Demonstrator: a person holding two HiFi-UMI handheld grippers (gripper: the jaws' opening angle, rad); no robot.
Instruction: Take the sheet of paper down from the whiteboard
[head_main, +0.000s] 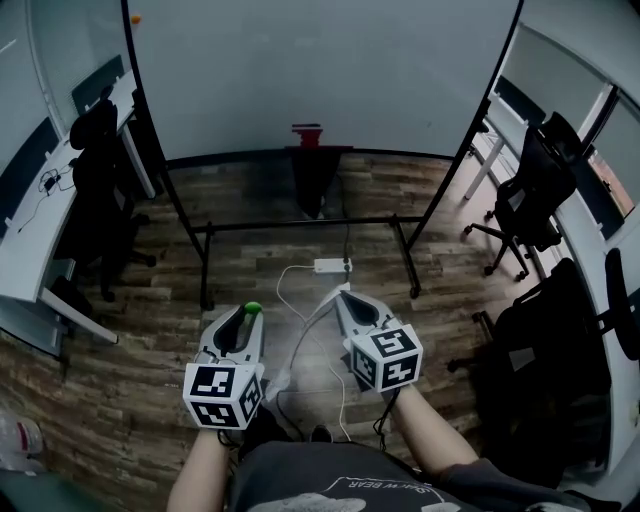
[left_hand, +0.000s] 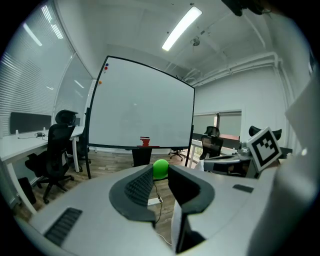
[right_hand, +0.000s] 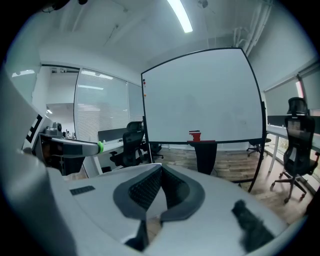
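Whiteboard (head_main: 320, 80) ahead — left gripper (head_main: 249, 316) pinches what looks like a green ball (left_hand: 160, 168); right gripper (head_main: 338, 297), jaws pressed together, empty.

The jaws of the right gripper (right_hand: 162, 167) are seen closed together. A whiteboard (right_hand: 202, 95) on a black frame is faced far ahead, with a red object (right_hand: 195, 135) set on its ledge. At the left, the left gripper (right_hand: 98, 147) is seen, a green ball (right_hand: 100, 146) at its tip.
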